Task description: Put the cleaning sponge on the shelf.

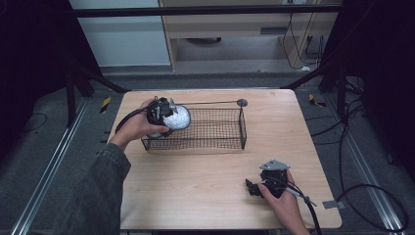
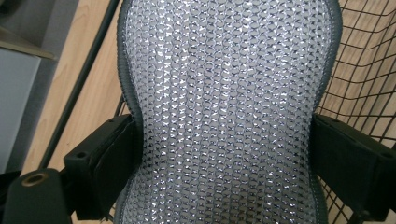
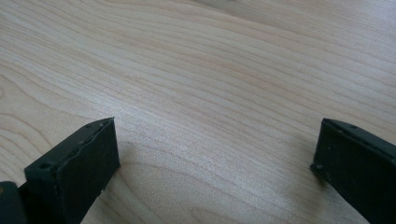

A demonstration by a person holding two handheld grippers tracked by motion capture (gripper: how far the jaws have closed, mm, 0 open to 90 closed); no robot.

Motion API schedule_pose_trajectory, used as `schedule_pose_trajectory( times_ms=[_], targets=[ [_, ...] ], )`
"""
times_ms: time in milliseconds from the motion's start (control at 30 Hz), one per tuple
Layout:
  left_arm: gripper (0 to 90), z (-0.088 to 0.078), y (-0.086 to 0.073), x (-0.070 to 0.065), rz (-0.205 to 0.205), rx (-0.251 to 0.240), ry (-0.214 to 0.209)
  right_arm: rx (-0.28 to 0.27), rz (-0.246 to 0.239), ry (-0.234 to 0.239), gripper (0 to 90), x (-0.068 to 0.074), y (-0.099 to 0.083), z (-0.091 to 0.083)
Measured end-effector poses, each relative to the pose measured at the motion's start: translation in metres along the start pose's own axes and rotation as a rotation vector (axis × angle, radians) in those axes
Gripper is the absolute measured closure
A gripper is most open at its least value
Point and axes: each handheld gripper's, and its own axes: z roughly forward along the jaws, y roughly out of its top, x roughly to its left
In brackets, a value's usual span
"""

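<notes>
Silvery mesh fabric with a dark stitched border covers the 1 item in play, a rounded, padded-looking cushion [image 1: 177, 117] held in the left claw [image 1: 164, 116] over the left end of a black wire basket [image 1: 215, 134]. In the left claw's own view the cushion [image 2: 224, 116] narrows into a waist where the 2 black jaws press it from either side, so it appears soft and springy rather than stiff. It is probably light, since 1 hand carries it with ease. The woven surface looks a little slick, so a hold across the middle, where the sides pinch inward, seems safest; the stitched edge would be a thinner, less sure place to grip. Nothing about it looks fragile. The basket is 1 long rectangular tray of thin wire with a straight handle rod ending in a round knob [image 1: 242, 102], and it sits toward the far side of a pale wood counter [image 1: 195, 196]. Whether the cushion touches the basket floor cannot be told. The right claw [image 1: 254, 188] rests low at the near right of the counter, well apart from the basket, its 2 jaws spread wide with bare wood [image 3: 210, 93] between them. There are 2 claws, 1 cushion, 1 basket.
</notes>
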Motion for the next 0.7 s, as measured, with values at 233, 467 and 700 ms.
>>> schedule_pose_trajectory(
  times_ms=[233,467,700],
  targets=[
    [5.8,0.0033,-0.0016,0.0012,-0.046,-0.008,-0.03,0.0,0.0,0.0,0.4,0.0,0.0,0.0],
    [5.9,0.0011,0.0012,0.0004,-0.058,-0.029,-0.035,0.001,0.001,0.001,0.4,0.0,0.0001,0.0],
    [6.6,-0.0058,0.0028,-0.0017,-0.059,-0.049,-0.031,0.001,0.0,0.002,0.3,-0.0001,0.0001,0.0]
  ],
)
